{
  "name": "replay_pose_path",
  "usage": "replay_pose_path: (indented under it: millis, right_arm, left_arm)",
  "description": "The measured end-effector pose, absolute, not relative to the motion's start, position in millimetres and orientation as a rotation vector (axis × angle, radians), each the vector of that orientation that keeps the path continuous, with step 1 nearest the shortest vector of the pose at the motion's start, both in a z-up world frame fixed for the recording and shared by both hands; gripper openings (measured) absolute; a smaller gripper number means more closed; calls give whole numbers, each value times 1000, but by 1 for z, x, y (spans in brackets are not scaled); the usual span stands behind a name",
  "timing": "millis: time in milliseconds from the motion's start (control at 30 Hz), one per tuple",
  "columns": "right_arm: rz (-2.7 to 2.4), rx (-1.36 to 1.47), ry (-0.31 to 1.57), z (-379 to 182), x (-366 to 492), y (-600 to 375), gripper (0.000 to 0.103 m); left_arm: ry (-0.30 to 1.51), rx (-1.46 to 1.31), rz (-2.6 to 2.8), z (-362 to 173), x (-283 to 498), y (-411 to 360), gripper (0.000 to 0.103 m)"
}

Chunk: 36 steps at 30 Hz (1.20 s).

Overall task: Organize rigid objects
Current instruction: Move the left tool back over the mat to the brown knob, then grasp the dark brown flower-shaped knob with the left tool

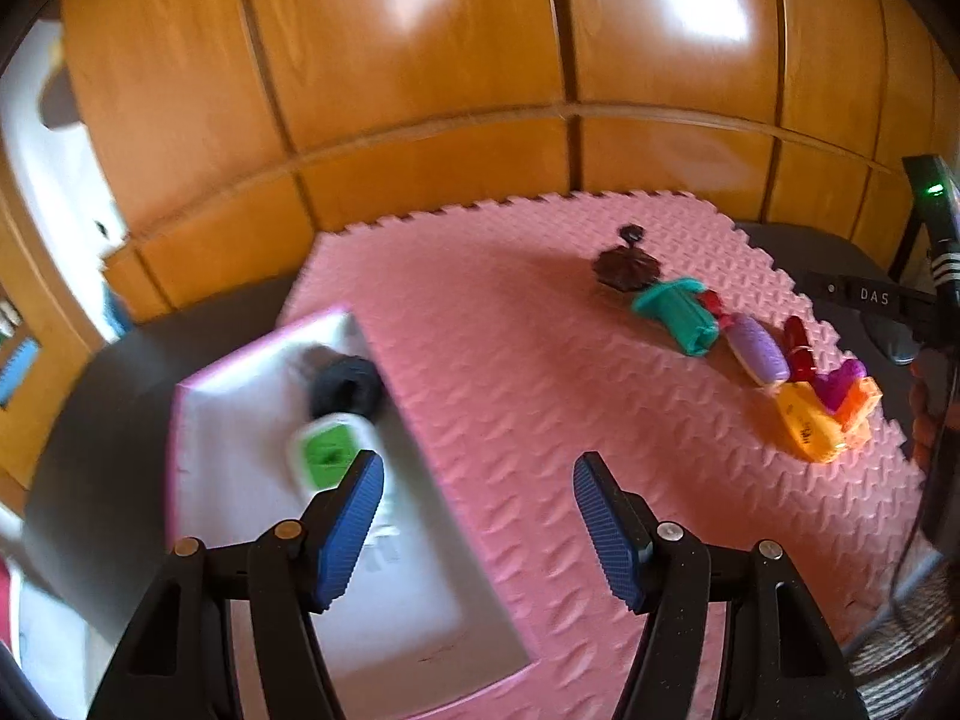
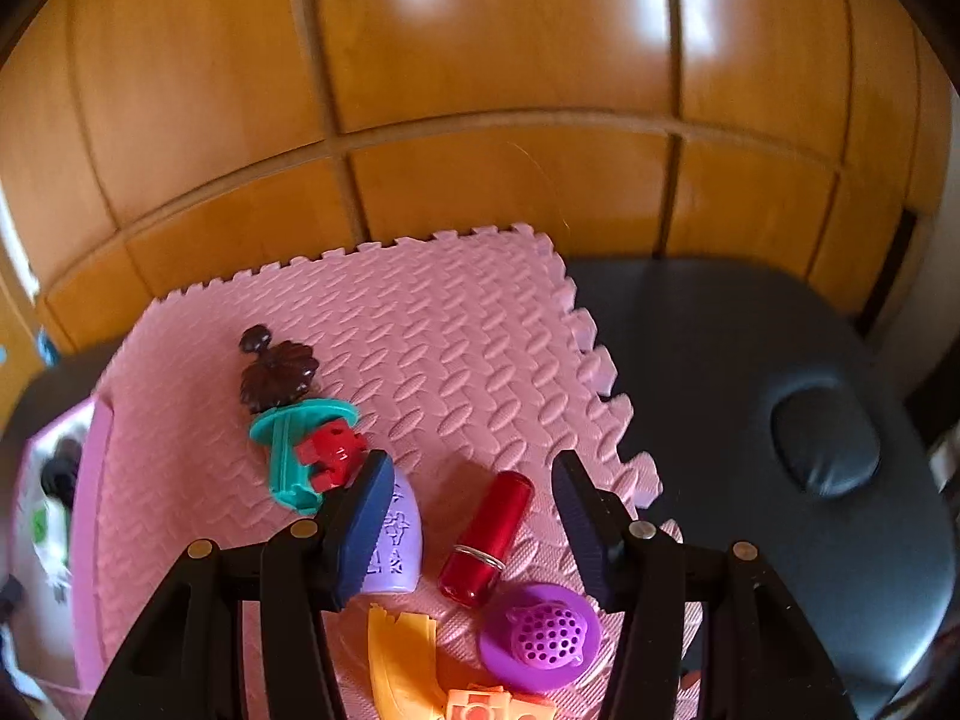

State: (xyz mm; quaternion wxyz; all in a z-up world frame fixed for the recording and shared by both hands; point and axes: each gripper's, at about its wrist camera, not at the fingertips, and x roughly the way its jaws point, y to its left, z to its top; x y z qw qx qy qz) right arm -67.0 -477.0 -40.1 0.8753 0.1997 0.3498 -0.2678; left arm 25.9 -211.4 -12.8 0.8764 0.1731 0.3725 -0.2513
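My left gripper point(image 1: 477, 468) is open with nothing between its blue pads. It hangs over the edge where a pink-rimmed white box point(image 1: 228, 450) meets the pink foam mat point(image 1: 510, 330). In the box lie a black ring point(image 1: 348, 387) and a white device with a green face point(image 1: 330, 450). My right gripper point(image 2: 471, 462) is open above a red lipstick point(image 2: 489, 534), which lies on the mat apart from both pads. A lilac piece point(image 2: 402, 540) sits partly behind the left finger. Nearby lie a magenta strainer point(image 2: 543, 636), a yellow piece point(image 2: 402, 666), an orange piece point(image 2: 480, 705), a teal piece point(image 2: 288, 450), a red block point(image 2: 330, 450) and a brown hair piece point(image 2: 276, 375).
The mat lies on a black padded table point(image 2: 750, 360) with an oval plug point(image 2: 825, 438) at the right. Wooden cupboard doors point(image 2: 480, 90) stand close behind. A black device with a green light point(image 1: 933, 192) and cables show at the right edge of the left wrist view.
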Motion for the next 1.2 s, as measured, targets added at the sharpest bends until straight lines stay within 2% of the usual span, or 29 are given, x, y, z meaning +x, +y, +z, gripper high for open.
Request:
replay_pose_path:
  millis: [400,500,633,933,1033,1100,1167,1200]
  right_arm:
    - [-562,591,724,-47,-77,-499,55]
    - [-557,591,723,-46,-76,-498,55]
    - [-537,602,728,-46,-74,-498,55]
    - [-501,629,756,-51,-68,-498,55]
    - [-491,635,760,-52,-67,-498,55]
    - [-489,638,761,-52,-66,-498,55]
    - [-487,640,763,-53,-65,-498,56]
    - [-487,640,764,-53,-65,-498,56]
  left_arm:
    - [963,198,-659,-26,65,-282,67]
    - [962,190,-667,-26,77,-302,67]
    - [934,196,-667,-28,95,-330,77]
    - [824,271,-654,-30,131,-389,75]
    - [811,308,-656,-38,139,-408,65]
    - [826,330,-659,-47,146,-419,52]
    - [858,337,-671,-56,153,-427,21]
    - [865,332,-677,-58,156,-428,21]
